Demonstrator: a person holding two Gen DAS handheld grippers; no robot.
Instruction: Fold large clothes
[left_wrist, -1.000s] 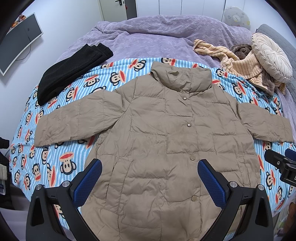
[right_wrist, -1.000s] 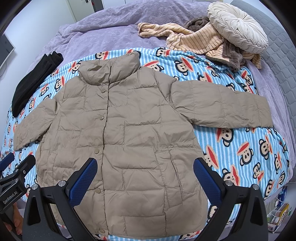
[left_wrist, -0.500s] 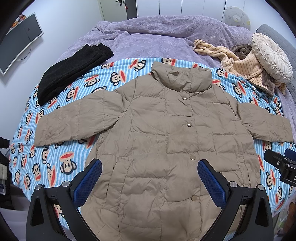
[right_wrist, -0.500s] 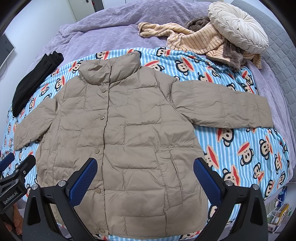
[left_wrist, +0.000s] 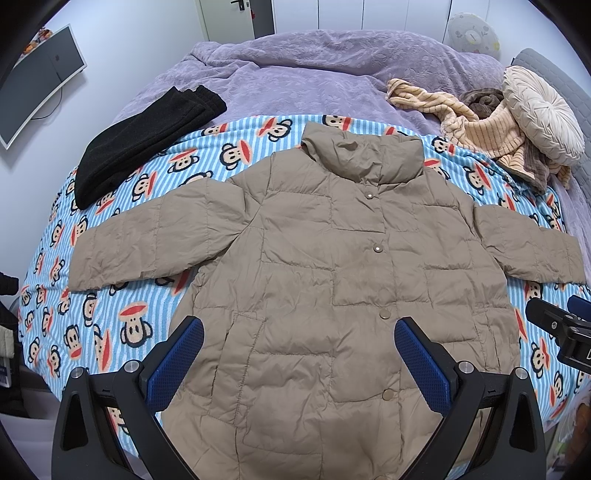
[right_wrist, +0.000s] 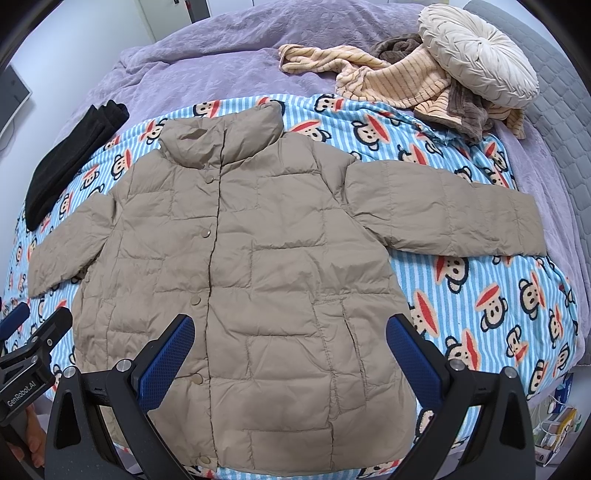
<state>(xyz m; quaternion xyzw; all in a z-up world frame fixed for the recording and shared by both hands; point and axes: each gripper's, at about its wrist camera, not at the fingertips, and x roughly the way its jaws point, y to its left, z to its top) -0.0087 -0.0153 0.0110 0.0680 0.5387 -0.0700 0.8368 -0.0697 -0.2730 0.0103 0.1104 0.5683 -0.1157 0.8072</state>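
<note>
A tan puffer jacket (left_wrist: 332, 280) lies flat on a monkey-print blanket (left_wrist: 122, 325) on the bed, snapped shut, sleeves spread, not yet folded. Both tongs, left (left_wrist: 299, 365) and right (right_wrist: 291, 363), hover above its hem, spread wide, holding nothing. The left tool reads "GenRobot.AI".

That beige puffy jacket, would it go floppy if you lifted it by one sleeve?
Probably floppy: the jacket lies flat and creased. Its quilted padding suggests it's light for its size. The smooth shell may slip between fingers.
</note>
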